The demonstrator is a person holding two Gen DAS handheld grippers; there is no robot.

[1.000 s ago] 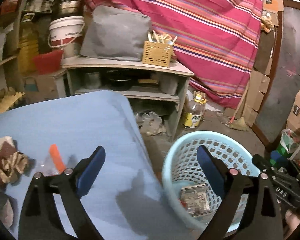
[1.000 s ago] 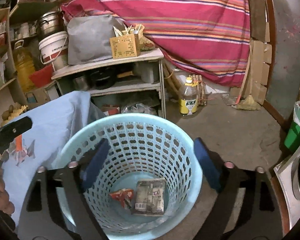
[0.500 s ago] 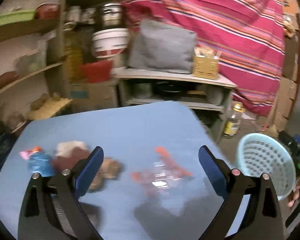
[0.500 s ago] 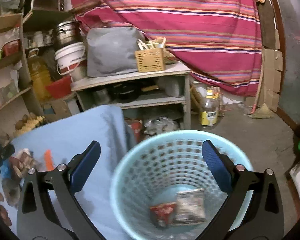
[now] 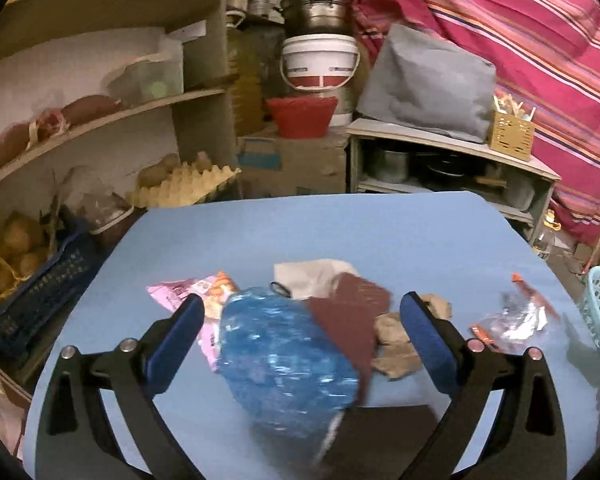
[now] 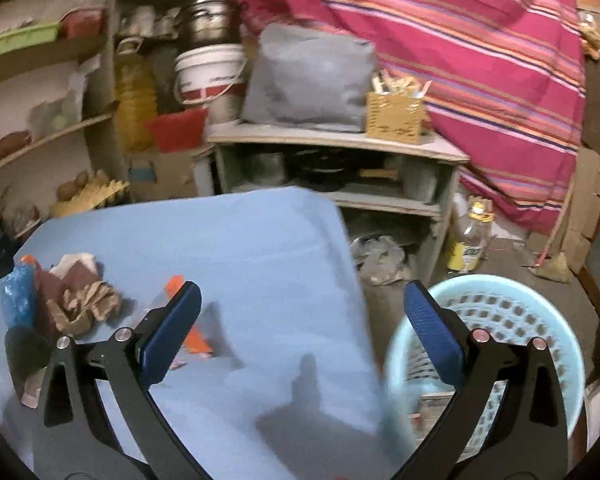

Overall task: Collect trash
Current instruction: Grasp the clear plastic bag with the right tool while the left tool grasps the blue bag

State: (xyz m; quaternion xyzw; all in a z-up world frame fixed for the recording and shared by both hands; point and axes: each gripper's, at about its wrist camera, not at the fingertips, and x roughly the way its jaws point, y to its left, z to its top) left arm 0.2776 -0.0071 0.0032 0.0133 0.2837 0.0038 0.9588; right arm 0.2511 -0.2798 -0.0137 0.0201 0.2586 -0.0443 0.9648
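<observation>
On the blue table (image 5: 340, 232) lies a pile of trash: a crumpled blue plastic bag (image 5: 288, 352), a pink wrapper (image 5: 188, 292), dark red paper (image 5: 352, 312), white paper (image 5: 312, 274), brown crumpled paper (image 5: 396, 332) and a clear wrapper with orange ends (image 5: 516, 320). My left gripper (image 5: 300, 344) is open, its jaws either side of the blue bag. My right gripper (image 6: 300, 332) is open and empty over the table's right edge (image 6: 260, 260), with the clear orange wrapper (image 6: 188, 320) by its left finger. The light blue basket (image 6: 520, 320) stands on the floor at right, holding wrappers.
Shelves with potatoes and egg trays (image 5: 180, 192) stand to the left. A low shelf (image 6: 332, 140) with pots, a grey bag and a yellow basket is behind the table. A bottle (image 6: 472, 236) stands on the floor. A striped cloth (image 6: 460, 40) hangs behind.
My left gripper has swung left from the basket to the trash pile, now straddling the blue bag. My right gripper has moved left from above the basket to over the table's edge.
</observation>
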